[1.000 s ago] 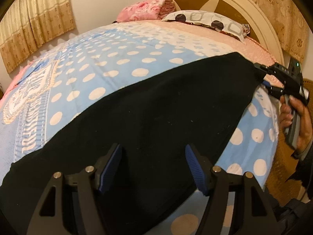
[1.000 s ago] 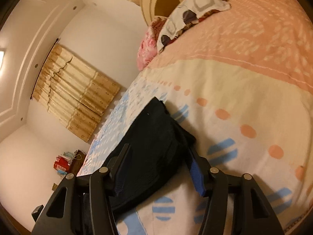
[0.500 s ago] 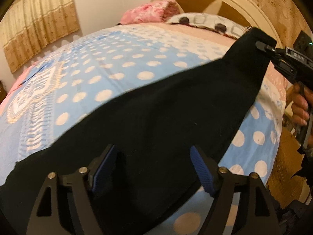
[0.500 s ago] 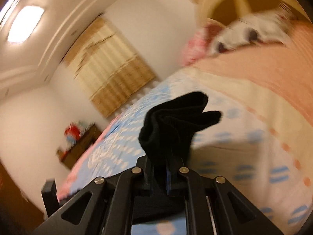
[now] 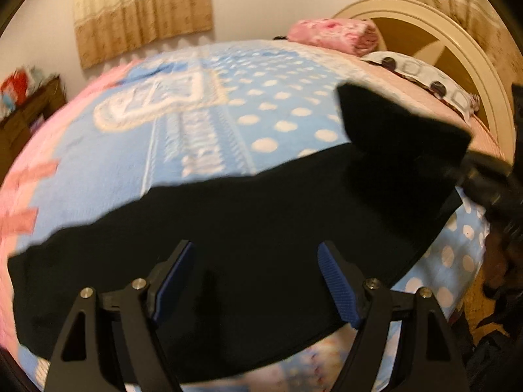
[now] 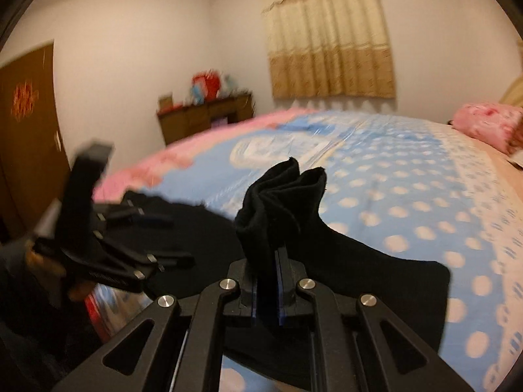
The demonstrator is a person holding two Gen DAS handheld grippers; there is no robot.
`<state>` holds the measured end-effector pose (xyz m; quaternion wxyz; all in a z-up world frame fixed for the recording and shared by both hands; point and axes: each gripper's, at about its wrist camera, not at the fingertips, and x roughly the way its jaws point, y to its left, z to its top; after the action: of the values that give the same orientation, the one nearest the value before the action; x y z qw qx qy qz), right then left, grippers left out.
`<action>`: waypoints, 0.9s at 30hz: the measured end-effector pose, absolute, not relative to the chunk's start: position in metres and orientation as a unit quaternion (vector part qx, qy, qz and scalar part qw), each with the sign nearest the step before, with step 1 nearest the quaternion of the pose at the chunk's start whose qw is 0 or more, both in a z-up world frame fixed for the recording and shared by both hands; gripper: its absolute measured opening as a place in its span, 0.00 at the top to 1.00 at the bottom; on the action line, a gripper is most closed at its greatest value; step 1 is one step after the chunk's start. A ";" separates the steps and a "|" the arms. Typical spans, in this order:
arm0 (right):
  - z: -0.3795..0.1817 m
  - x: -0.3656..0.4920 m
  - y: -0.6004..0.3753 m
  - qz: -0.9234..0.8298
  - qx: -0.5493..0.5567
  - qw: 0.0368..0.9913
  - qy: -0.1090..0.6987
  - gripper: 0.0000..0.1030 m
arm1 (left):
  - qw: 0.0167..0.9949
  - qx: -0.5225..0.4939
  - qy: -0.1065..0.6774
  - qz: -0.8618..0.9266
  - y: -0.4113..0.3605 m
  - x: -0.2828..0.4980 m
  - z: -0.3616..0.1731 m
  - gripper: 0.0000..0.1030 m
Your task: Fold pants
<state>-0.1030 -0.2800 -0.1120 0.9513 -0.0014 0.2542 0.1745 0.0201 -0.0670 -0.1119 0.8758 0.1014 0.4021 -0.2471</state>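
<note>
Right tongs (image 6: pixel 268 289): clenched on a bunched end of the black pants (image 6: pixel 284 202), blue pads pressed nearly together with cloth between them; the end is lifted clear of the bed, likely so it can be carried across for a lengthwise fold.
Left tongs (image 5: pixel 255 281): released, spread wide, poised just over the middle of the pants (image 5: pixel 245 228); nothing is between the pads; whether the tips touch the cloth I cannot tell, the view being blurred; placed, I judge, to pin the fold line.
Pants: most of the length lies flat along the near edge of the bed; only the gripped end is raised.
Bed (image 5: pixel 261 114): blue dotted cover beyond the pants gives room for the fold.
Pink pillow (image 5: pixel 333 34): far by the headboard, well apart.
</note>
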 end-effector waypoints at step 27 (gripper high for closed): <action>-0.161 -0.082 -0.222 0.191 -0.095 0.925 0.314 0.91 | 0.891 0.048 0.392 -0.225 -0.049 0.029 -0.104 0.23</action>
<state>-0.0817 -0.2223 -0.1606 0.9250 -0.0953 0.3142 0.1912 0.0286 -0.0494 -0.1041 0.8907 0.0482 0.3920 -0.2251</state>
